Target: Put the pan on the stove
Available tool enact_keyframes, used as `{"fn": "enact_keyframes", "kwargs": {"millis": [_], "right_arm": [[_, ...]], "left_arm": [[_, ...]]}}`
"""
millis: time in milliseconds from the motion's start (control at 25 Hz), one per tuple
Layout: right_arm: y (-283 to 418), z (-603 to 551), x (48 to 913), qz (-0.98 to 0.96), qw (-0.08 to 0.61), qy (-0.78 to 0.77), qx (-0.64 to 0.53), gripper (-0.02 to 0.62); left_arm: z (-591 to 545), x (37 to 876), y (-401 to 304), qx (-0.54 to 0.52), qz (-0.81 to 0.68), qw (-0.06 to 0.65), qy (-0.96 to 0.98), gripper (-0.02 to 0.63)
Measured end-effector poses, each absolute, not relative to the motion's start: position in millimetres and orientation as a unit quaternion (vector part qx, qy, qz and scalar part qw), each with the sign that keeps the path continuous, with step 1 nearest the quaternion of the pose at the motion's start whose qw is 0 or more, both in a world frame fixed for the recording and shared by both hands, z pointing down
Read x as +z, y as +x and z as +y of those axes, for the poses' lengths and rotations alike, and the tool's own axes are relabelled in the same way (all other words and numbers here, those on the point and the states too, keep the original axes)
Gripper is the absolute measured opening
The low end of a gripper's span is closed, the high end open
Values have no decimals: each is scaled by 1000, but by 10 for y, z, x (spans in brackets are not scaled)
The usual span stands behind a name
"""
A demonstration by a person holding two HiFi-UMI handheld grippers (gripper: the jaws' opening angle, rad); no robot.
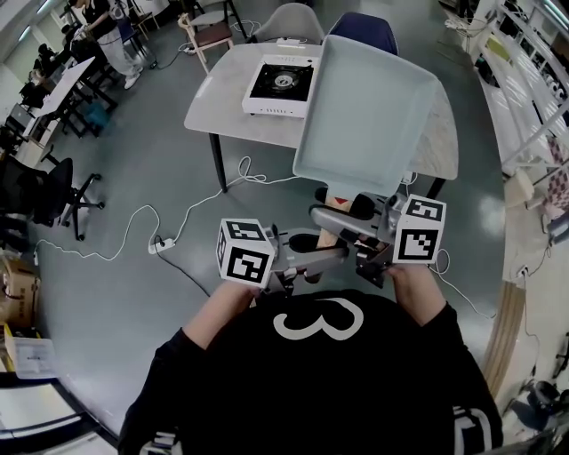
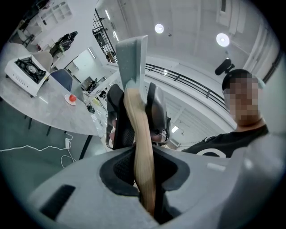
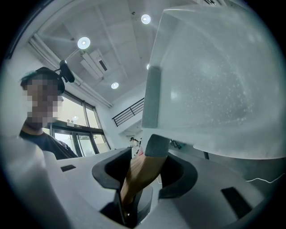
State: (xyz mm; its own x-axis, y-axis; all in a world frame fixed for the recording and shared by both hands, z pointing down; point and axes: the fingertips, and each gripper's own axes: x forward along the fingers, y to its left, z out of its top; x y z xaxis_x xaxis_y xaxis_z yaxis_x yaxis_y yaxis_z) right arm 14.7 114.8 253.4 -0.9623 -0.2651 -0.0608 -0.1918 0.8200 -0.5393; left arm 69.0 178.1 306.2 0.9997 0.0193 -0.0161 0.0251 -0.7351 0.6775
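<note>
Head view shows the pan (image 1: 369, 107) held tilted in the air, hiding part of the worktop (image 1: 222, 102) and well apart from the stove (image 1: 282, 84). What the grippers grasp beneath it is hard to make out there. In the left gripper view, the left gripper (image 2: 143, 167) has its fingers clenched on the pan's wooden handle (image 2: 139, 129), with the pan edge-on. In the right gripper view, the right gripper (image 3: 142, 173) grasps the same handle beneath the pan's underside.

We count one pan (image 1: 369, 107), one stove (image 1: 280, 86) and one table (image 1: 218, 111) at twelve o'clock. Two chairs stand just beyond the table, a white chair (image 1: 298, 18) and a blue chair (image 1: 364, 31). There is one power strip (image 1: 160, 245) at nine o'clock. There are two grippers: left gripper (image 2: 134, 105) and right gripper (image 3: 145, 167).
</note>
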Motion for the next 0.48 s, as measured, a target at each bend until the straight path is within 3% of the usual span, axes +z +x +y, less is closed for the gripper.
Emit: {"fn": "enact_keyframes", "kwargs": {"millis": [480], "right_arm": [[105,1112,2576,958,67,-100,-261,172]], "left_arm": [[1700,3132,668,-10,-7,355,935,75]]}}
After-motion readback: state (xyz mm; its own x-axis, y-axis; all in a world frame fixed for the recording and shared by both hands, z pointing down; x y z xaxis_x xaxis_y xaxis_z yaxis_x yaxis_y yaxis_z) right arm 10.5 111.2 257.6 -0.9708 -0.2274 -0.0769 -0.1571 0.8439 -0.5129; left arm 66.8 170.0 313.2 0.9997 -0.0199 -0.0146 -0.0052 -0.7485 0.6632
